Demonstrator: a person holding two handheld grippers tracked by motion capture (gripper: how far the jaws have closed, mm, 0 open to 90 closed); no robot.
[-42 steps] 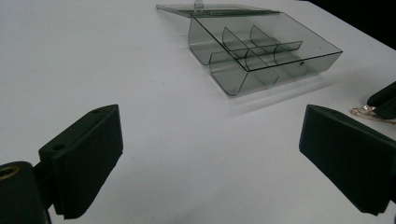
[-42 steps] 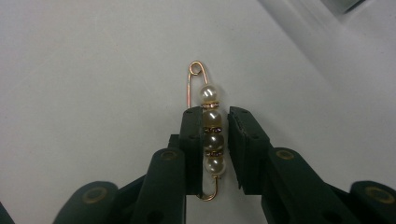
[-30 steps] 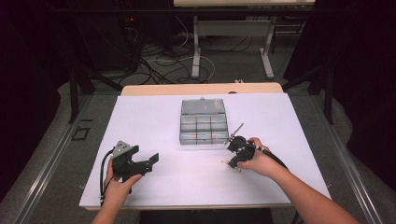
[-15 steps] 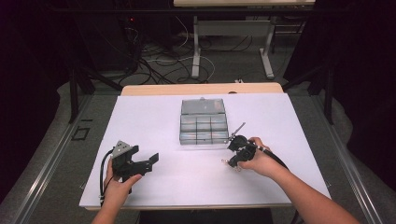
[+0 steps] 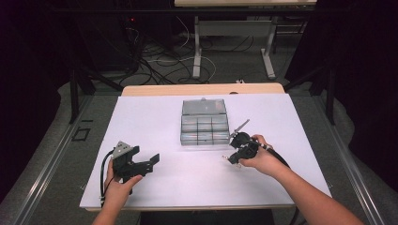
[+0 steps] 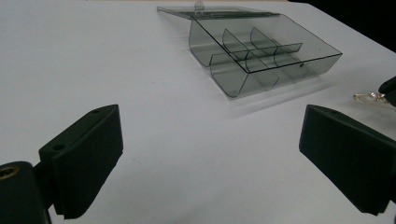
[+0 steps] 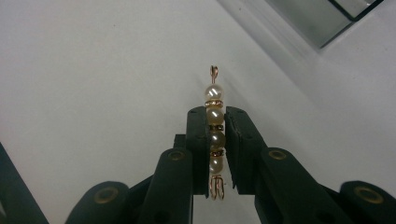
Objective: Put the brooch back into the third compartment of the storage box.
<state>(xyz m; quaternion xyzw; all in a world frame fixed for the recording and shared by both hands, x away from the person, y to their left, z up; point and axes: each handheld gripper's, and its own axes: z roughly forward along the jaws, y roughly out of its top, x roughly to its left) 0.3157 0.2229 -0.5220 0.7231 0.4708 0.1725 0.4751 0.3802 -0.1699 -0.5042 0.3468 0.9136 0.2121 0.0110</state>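
Note:
A gold pin set with a row of pearls [image 7: 215,127] is clamped between the black jaws of my right gripper [image 7: 215,114], which is shut on it just above the white table. From the high view this gripper [image 5: 231,157] sits right of the table's middle, just below the box's near right corner. A clear plastic compartment box [image 5: 204,124] lies open at the centre, its lid [image 5: 204,106] laid back. My left gripper [image 5: 146,158] rests at the front left with its jaws wide apart and nothing between them [image 6: 210,140]. The left gripper view shows the box [image 6: 261,51] ahead and the pin [image 6: 371,96] at the far right.
The white table sheet [image 5: 155,122] covers most of a wooden top [image 5: 202,89]. Cables trail from both grippers toward the front edge. Beyond the table are dark floor, loose cables and the legs of another table [image 5: 197,47].

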